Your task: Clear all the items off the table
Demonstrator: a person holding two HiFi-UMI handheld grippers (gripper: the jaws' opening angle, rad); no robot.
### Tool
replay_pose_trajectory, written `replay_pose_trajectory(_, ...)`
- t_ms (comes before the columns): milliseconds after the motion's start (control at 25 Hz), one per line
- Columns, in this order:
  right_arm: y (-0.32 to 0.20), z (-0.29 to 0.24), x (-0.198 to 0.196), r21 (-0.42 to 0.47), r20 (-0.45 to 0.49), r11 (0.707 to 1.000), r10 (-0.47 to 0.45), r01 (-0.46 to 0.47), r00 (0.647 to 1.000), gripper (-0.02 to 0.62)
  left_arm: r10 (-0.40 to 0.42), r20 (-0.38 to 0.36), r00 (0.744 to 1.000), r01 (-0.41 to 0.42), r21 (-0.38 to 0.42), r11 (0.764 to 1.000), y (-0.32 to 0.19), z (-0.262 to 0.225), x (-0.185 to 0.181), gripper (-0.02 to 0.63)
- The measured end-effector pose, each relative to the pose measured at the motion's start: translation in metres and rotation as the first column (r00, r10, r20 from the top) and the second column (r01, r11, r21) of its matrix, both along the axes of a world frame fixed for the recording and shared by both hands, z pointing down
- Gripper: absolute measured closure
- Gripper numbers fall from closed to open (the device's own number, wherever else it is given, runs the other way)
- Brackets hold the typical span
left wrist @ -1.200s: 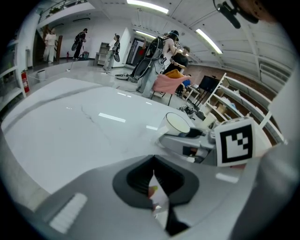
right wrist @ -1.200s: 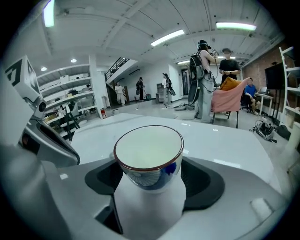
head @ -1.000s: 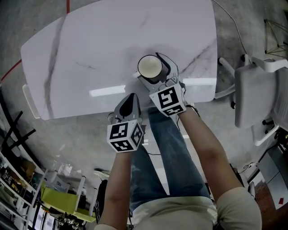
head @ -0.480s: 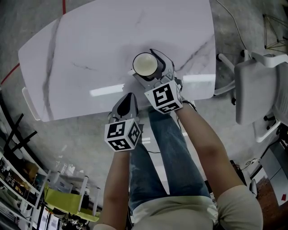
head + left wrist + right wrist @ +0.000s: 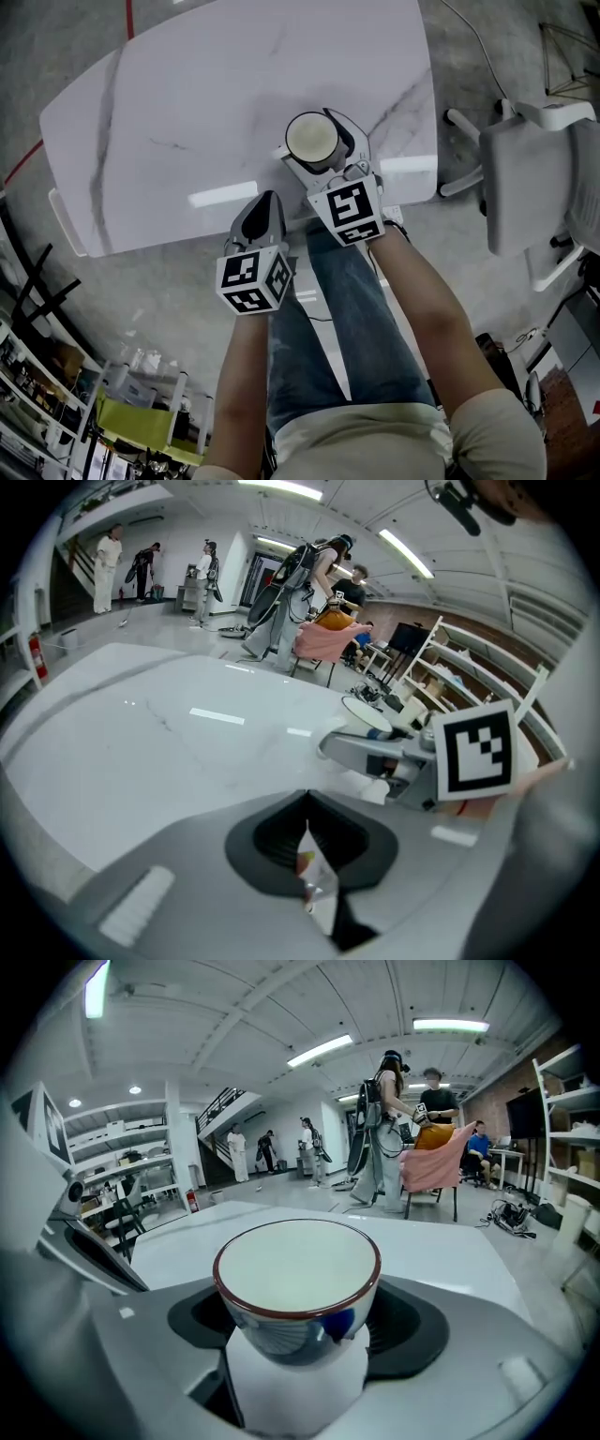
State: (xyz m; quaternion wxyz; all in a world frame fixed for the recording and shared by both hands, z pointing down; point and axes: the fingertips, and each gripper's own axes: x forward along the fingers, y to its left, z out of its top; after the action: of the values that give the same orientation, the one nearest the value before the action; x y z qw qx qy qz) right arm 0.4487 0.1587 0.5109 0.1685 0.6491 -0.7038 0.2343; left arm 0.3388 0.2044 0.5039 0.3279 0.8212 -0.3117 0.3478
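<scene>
- The right gripper [image 5: 300, 1324] has its fingers clamped on the cup [image 5: 295, 1269]. The cup is round and glazed, creamy white inside, with a thin dark red rim and a blue pattern on its outer wall.
- The cup stands upright between the dark ribbed pads [image 5: 405, 1327], with its rim above them.
- The left gripper [image 5: 307, 799] has its fingers pressed together on a wrapper scrap [image 5: 315, 881]. The scrap is thin, crinkled and shiny, and sits in the seam just behind the fingertips.
- The table [image 5: 187, 112] lies beyond both sets of fingertips. Its top is smooth, glossy and white with grey marble veins and rounded corners.
- We cannot tell whether the cup [image 5: 311, 139] touches the table.
- We count one cup, one wrapper scrap, one table and two grippers, the left gripper [image 5: 268, 200] just beside the right gripper [image 5: 319, 150].
</scene>
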Motion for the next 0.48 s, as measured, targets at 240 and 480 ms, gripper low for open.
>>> replay_pose_trajectory(240, 0.022, -0.023, 0.025, 0.01, 0.009, 0.998, 0.068, -0.068, 0.998, 0.204, 0.014, -0.026, 1.0, -0.013, 0.022, 1.0, -0.001, -0.015, 0.022, 0.597)
replay_pose_trajectory(480, 0.049, -0.049, 0.06, 0.034, -0.007, 0.991, 0.127, -0.126, 0.992, 0.204, 0.057, -0.058, 0.997, -0.055, 0.039, 0.998, 0.01, -0.03, 0.056, 0.597)
